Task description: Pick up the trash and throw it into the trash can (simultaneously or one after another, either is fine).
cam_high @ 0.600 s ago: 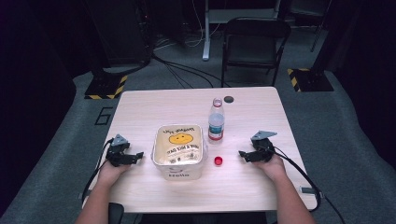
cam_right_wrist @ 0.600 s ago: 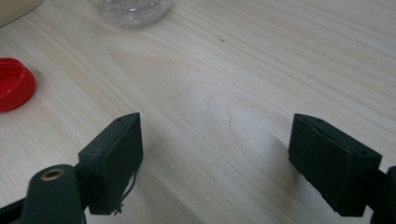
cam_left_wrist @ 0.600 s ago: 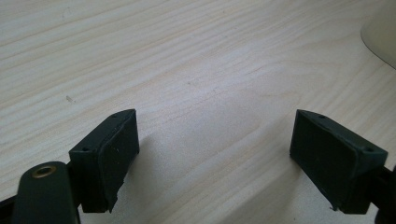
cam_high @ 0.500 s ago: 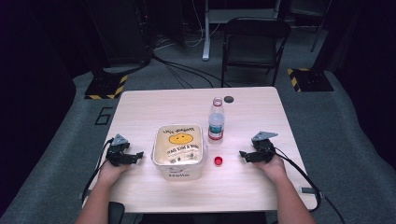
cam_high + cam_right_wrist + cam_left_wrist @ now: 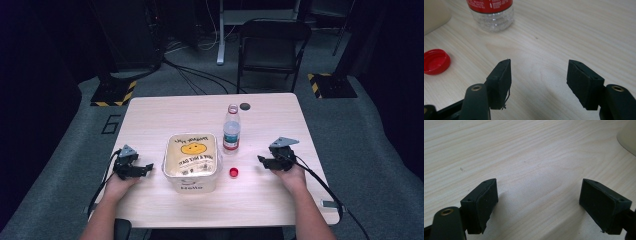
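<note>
We see a cream tub [image 5: 192, 161] with a smiley face on its lid in the middle of the table [image 5: 165, 107]. Just right of it stands an uncapped bottle [image 5: 231, 128]; its red cap [image 5: 233, 172] lies near the tub's front right corner. Left of the tub, our left gripper [image 5: 144, 169] gapes wide, empty. Right of the cap, our right gripper [image 5: 261, 160] also gapes, holding nothing.

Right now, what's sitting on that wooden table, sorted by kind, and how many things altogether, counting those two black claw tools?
Handheld grippers: 2, the left gripper and the right gripper
Cream tubs with a smiley print: 1, the tub
Plastic water bottles: 1, the bottle, standing uncapped
Red caps: 1, the cap, lying loose
Dark round discs: 1, the disc
Total: 6
</note>
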`<action>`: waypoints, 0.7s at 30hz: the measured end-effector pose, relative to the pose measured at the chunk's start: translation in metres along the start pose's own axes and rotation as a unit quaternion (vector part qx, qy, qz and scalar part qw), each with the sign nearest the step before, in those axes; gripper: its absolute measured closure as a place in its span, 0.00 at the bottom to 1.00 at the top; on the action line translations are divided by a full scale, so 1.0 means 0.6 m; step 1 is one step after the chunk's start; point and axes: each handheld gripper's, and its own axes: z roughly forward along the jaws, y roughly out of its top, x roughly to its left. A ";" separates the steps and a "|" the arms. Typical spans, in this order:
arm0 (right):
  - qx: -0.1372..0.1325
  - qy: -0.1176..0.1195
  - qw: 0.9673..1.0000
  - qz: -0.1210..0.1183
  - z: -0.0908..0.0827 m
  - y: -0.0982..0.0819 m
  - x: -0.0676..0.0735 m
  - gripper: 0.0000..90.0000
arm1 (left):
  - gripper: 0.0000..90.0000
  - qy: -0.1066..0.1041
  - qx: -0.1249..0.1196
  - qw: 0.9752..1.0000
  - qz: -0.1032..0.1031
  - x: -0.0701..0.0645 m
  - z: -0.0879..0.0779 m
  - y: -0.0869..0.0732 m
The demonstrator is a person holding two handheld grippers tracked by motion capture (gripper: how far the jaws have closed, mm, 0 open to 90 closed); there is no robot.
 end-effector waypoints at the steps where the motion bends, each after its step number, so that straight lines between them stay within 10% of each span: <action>1: -0.003 -0.005 1.000 -0.003 -0.005 0.003 0.000 0.39 | 0.17 0.000 -0.001 1.000 0.000 -0.001 0.000 -0.001; 21: -0.026 0.004 1.000 0.014 -0.073 0.045 0.007 0.38 | 0.17 0.000 0.003 1.000 0.000 -0.004 -0.004 -0.003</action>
